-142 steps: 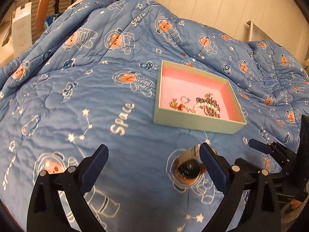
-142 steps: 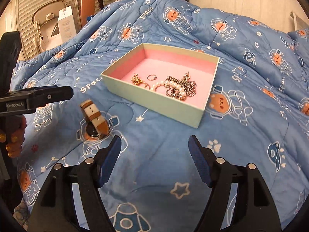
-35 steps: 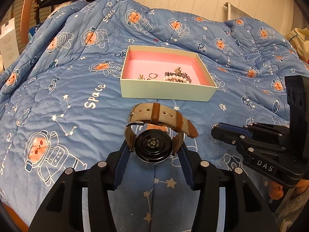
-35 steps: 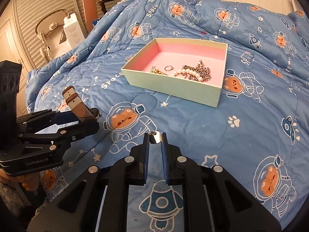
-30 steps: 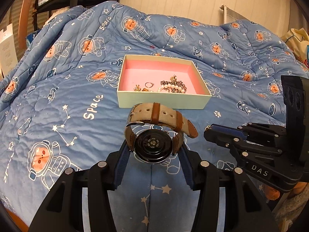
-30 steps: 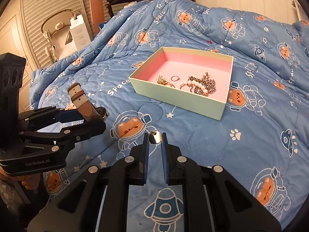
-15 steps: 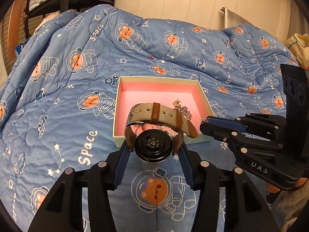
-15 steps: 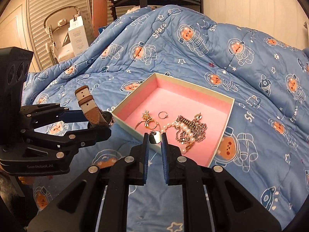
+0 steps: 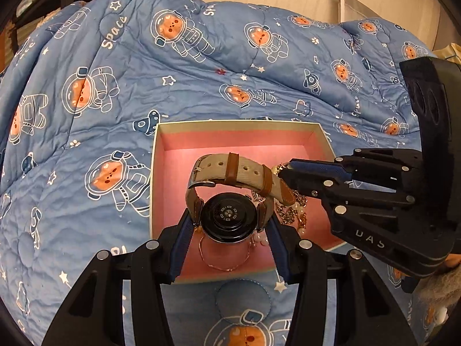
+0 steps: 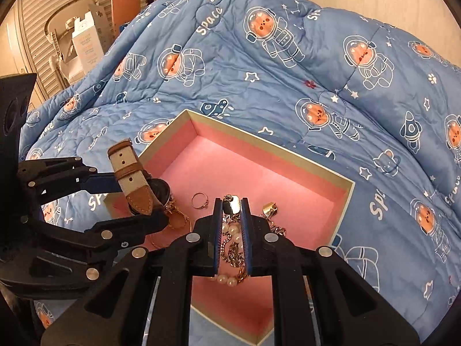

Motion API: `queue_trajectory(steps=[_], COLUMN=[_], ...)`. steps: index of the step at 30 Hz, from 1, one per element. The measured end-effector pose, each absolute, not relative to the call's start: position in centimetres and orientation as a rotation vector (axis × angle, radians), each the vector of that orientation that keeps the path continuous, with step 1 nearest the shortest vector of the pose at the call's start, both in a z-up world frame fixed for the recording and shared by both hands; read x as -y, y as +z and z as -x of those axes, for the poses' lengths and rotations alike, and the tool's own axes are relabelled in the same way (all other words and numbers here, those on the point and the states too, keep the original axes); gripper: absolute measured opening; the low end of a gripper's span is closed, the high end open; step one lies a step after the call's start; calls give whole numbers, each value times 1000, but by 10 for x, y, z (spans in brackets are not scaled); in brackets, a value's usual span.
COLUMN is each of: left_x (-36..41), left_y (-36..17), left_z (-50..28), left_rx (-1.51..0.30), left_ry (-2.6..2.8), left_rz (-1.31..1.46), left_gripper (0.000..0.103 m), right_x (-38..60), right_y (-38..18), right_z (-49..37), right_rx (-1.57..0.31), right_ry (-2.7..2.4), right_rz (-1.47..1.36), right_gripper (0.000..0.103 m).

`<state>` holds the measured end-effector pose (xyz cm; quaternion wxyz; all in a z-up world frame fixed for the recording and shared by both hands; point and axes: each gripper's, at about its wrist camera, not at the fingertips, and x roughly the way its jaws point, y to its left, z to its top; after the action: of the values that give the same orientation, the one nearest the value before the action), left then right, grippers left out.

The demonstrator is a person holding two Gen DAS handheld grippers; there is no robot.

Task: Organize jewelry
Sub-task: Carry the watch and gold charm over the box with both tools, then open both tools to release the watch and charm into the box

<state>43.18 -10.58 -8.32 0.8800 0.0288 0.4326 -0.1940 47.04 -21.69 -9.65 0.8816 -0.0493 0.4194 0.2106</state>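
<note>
My left gripper [image 9: 227, 225] is clamped on the watch [image 9: 227, 219], pads on either side of the round case, case back toward the camera, tan strap looped up over it. The watch hangs over the near-left part of the box [image 9: 155, 173], above the thin gold chain [image 9: 224, 262] on the pink floor. The box's left wall is just beside my left finger, the near wall just under both pads; the far half of the pink floor is bare.

My right gripper [image 10: 232, 210] is pinched nearly shut on a small gold tag [image 10: 232, 204], only that sliver of gap between the pads. It hovers over the pearl and chain pile [image 10: 233, 248], mid-box. The ring [image 10: 198, 200] lies just left of my tips, between the two grippers. A gold clasp [image 10: 269, 209] sits just right. The box's right wall is well apart from my right finger. The blue space quilt [image 10: 288, 86] lies all around the box.
</note>
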Motion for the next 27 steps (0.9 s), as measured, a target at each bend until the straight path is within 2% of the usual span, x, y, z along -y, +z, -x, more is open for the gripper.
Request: queue_trajectory(steps=[11, 27], left_x=[115, 127], left_y=[-103, -114], left_z=[-458, -466], left_rx=[-953, -964], left_ry=[-405, -414], left_rz=[-95, -152], left_gripper=[49, 49], right_x=[216, 211], right_y=[-113, -125], right_z=[-511, -524], right_rx=[-940, -970], right_ry=[388, 374], right_rz=[140, 204], right_gripper=[13, 13])
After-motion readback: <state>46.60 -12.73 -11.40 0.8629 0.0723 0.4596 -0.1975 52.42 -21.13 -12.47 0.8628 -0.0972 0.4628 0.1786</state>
